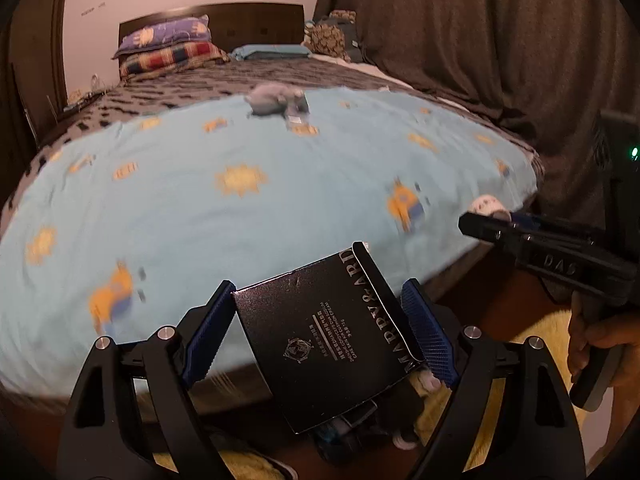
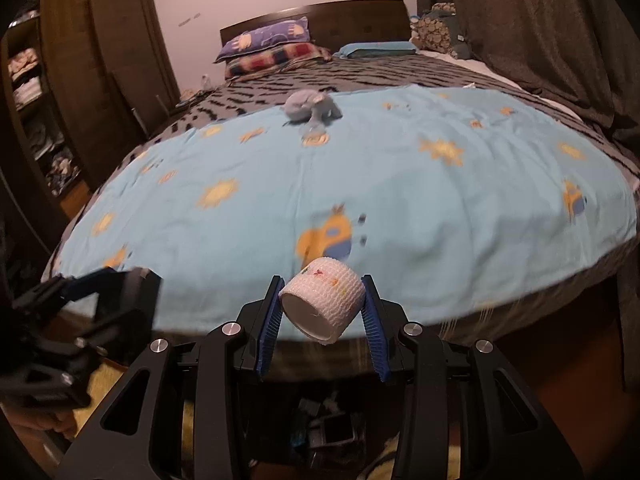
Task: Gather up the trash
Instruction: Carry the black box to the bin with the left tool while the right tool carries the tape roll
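the left claw (image 1: 318, 334) is spread wide with a flat black box (image 1: 320, 344) caught between its blue pads (image 1: 426, 330); the box sits tilted, silver lettering running up its side, one flap standing up at the far end. the pad on each side presses against an edge of the box, so it is gripped, held up in the air in front of the near edge of the bed (image 1: 400, 68).

the right claw (image 2: 322, 312) is closed about halfway around a small white roll of bandage tape (image 2: 326, 306), its hollow end facing the camera and faint coloured marks on the wrap. both blue pads touch the roll's sides. in the left wrist view the same claw (image 1: 486, 222) comes in from the right, a hand (image 1: 596, 340) wrapped around its handle, and the pale roll (image 1: 485, 205) shows at its tip.

both claws hang over the floor just before the foot of the bed. beneath them, low in both views, lies a dark heap of small items (image 2: 328, 428) that i cannot make out, beside something yellow and fuzzy (image 1: 516, 344).

a light blue sheet (image 2: 400, 200) with orange and yellow cartoon prints covers the near part of the bed. far up the sheet rests a crumpled grey-blue wad (image 2: 310, 106), well apart from both claws. pillows (image 2: 268, 46) are stacked against the dark headboard (image 2: 352, 20), brown curtains (image 2: 540, 20) hang to the right, and a wooden wardrobe (image 2: 100, 40) stands to the left.
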The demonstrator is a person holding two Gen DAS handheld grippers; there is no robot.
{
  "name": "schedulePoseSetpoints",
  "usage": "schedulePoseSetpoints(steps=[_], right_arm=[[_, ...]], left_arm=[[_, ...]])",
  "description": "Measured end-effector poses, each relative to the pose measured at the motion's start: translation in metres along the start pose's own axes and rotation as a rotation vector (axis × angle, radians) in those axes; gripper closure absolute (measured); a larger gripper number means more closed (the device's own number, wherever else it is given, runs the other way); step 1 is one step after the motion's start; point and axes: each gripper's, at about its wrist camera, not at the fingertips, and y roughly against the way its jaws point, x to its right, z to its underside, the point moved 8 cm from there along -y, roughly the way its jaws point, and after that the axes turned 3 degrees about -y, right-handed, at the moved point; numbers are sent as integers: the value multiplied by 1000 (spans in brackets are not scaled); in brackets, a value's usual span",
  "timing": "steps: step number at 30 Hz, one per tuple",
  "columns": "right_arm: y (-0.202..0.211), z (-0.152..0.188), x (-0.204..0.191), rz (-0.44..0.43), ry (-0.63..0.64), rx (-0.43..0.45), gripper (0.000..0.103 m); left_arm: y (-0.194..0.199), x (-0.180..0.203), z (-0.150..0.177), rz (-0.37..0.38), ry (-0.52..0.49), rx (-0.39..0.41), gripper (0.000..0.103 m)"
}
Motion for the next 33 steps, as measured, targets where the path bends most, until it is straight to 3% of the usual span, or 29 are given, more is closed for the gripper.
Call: schedulePoseSetpoints(steps=[9,16,33], right_arm=[[-8,63,-3,2,7,-85,63],[-34,105,-5,5,16,-150,63],[-116,175,25,34,-92,-342,62]], left_arm=[[-15,15,72,15,25,-92,23],[-52,15,124,-4,18,-166,23],[-122,13,182,18,45,-323,23]])
